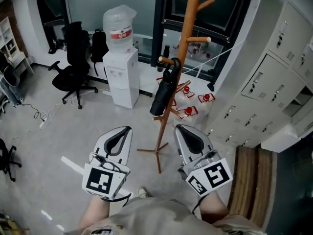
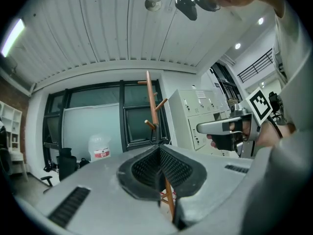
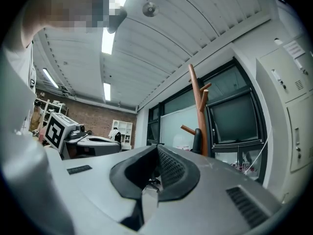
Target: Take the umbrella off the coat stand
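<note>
A wooden coat stand (image 1: 185,43) rises ahead of me, its feet spread on the pale floor. A folded black umbrella (image 1: 164,93) hangs by its curved handle from a low peg on the stand's left side. My left gripper (image 1: 123,129) is shut and empty, held short of the stand on its left. My right gripper (image 1: 179,129) is shut and empty too, just right of the stand's base. In the left gripper view the stand (image 2: 152,106) shows beyond the shut jaws, with my right gripper (image 2: 201,128) beside it. In the right gripper view the stand (image 3: 197,112) and the umbrella's handle (image 3: 197,140) appear.
A white water dispenser (image 1: 121,75) with a bottle on top stands left of the stand. A black office chair (image 1: 74,65) is further left. Grey lockers (image 1: 271,82) line the right wall. Empty water jugs (image 1: 188,110) lie behind the stand's base by the dark window frames.
</note>
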Demonstrator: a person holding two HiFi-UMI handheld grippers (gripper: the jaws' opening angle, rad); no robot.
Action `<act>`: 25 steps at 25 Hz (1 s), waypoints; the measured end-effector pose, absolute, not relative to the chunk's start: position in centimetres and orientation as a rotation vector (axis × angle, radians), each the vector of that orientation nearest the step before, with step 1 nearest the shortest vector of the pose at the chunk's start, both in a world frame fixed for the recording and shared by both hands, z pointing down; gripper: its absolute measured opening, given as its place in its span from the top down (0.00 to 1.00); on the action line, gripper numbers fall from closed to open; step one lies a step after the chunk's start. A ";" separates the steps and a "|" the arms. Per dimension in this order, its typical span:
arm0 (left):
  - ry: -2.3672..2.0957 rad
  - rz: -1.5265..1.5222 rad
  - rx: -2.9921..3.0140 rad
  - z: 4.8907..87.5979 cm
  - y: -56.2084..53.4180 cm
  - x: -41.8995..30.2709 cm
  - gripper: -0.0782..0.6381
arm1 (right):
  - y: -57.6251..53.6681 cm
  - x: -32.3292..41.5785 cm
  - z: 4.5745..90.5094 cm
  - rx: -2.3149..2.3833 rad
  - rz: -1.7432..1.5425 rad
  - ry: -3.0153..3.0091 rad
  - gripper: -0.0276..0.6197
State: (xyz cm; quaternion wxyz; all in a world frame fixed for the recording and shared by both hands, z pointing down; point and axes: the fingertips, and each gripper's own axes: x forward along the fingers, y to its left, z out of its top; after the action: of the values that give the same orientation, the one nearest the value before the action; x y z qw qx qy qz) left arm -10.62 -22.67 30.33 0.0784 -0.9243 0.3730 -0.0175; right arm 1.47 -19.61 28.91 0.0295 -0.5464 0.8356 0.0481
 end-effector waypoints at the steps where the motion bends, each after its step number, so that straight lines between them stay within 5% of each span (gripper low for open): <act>1: 1.107 -0.053 -2.769 30.2 -23.3 -10.7 0.88 | -20.1 1.4 28.8 -1.691 0.149 2.572 0.95; 25: 1.168 -0.112 -2.799 31.8 -31.3 -9.1 0.88 | -28.0 4.0 28.9 -1.680 0.081 2.587 0.95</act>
State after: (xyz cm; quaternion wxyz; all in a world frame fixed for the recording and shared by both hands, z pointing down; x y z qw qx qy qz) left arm -9.10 -31.30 31.77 0.0531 -0.9210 0.3842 -0.0369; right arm 4.03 -28.05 28.94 0.0278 -0.5443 0.8380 0.0264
